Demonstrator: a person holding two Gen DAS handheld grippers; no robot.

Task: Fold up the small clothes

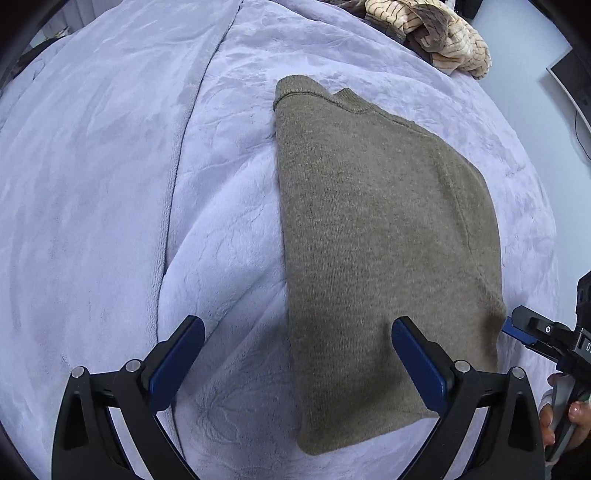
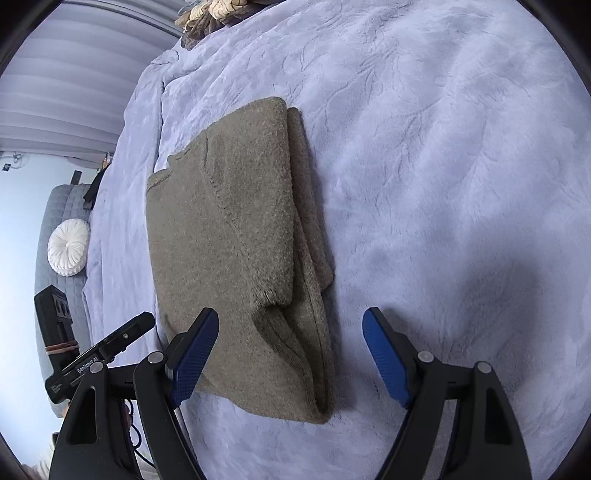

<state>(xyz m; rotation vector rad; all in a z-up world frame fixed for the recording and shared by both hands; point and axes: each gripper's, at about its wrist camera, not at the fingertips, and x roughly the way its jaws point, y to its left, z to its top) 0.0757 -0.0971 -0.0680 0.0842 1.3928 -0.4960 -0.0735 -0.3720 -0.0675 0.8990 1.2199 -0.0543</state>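
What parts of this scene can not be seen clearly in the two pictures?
- Underside and inner layers of the folded sweater: hidden by its own top layer, both views.
- Striped cloth pile: cut off by the top edge, both views.
- Person's hand: mostly cut off at the right edge, left wrist view.

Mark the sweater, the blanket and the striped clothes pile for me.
sweater (image 1: 376, 229), left wrist view, middle of its folded body
blanket (image 2: 443, 166), right wrist view, bare plush surface
striped clothes pile (image 1: 439, 33), left wrist view, top fold

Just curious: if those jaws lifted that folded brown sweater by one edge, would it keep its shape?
Probably not: the sweater is soft knit, so its layers would likely droop and unfold. It looks light, and the plush blanket may drag on it.
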